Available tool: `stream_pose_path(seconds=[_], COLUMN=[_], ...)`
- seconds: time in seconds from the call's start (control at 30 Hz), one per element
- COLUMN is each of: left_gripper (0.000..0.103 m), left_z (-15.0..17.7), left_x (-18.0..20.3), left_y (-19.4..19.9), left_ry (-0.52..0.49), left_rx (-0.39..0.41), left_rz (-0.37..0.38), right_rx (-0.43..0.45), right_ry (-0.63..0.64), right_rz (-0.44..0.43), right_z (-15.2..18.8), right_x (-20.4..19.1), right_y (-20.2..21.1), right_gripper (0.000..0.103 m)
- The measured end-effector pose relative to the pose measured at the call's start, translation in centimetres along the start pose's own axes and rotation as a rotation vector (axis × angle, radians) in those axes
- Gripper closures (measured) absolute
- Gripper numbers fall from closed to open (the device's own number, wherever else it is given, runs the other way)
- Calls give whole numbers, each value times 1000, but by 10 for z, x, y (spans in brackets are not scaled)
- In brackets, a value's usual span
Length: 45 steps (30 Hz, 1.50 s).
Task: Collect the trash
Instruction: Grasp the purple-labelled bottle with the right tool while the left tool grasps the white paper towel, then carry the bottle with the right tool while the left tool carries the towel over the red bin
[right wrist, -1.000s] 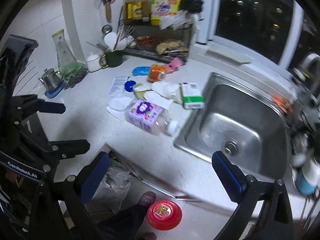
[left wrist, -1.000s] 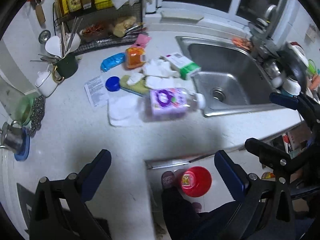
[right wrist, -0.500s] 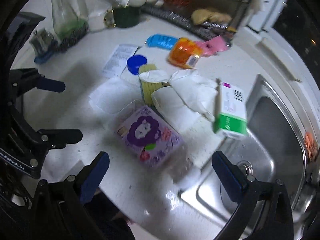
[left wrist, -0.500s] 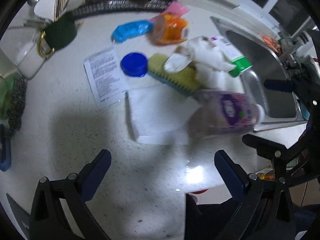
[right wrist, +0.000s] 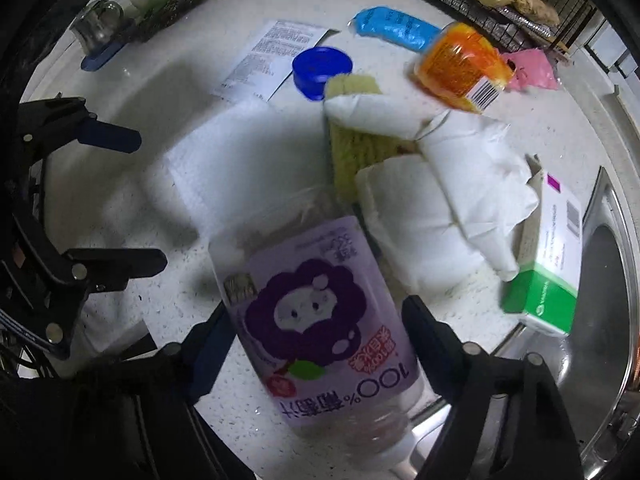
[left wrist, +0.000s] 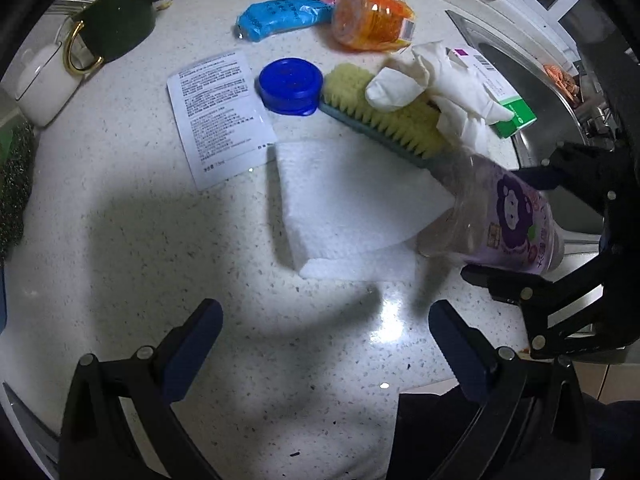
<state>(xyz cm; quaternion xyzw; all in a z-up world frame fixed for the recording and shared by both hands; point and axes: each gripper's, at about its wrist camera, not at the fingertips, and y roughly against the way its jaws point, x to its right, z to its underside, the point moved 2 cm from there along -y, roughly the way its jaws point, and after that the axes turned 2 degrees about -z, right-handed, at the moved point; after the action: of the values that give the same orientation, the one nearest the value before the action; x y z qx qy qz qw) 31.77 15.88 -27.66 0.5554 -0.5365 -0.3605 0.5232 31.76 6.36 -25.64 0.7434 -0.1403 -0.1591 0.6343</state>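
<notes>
Light falls from above onto the pale bench (left wrist: 120, 280), leaving a bright glare spot (left wrist: 394, 312) between the left jaws and broad soft shadows (left wrist: 132, 232) ahead of them. Both fisheye views bend strongly and go black at the rims. The bottle (right wrist: 320, 320) between the right jaws is sharp; things ahead of it look slightly smeared.

Left wrist view looks steeply down from close over the speckled countertop (left wrist: 120, 248), its own blue-tipped fingers in the bottom corners. Right wrist view points straight down, closer in, right above the purple-label bottle (right wrist: 316, 320). Both share the bottle, the blue lid (left wrist: 290, 85) and the scrub brush (left wrist: 384, 118).
</notes>
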Motion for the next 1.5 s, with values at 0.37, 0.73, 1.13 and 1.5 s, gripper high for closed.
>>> stream_pose_path(seconds=[0.37,0.73,1.13,1.5], left_gripper=[1,1,44,97], left_z=[-12,-52,-62,-41], left_x=[12,18,38,69], left_y=[21,-8,-29,-8], left_ry=[-24,-78,-151,-116], left_rx=[39,14,-2,30], left_rz=[20,4,-77,35], right_rx=[156,218,182,217], right_ry=[-248,-484,-530,-568], right_rz=[4,73,71,73], right_z=[48,44,42,62], right_x=[0,15,31,28], right_y=[59,71,52,62], right_gripper=[31,31,32,32])
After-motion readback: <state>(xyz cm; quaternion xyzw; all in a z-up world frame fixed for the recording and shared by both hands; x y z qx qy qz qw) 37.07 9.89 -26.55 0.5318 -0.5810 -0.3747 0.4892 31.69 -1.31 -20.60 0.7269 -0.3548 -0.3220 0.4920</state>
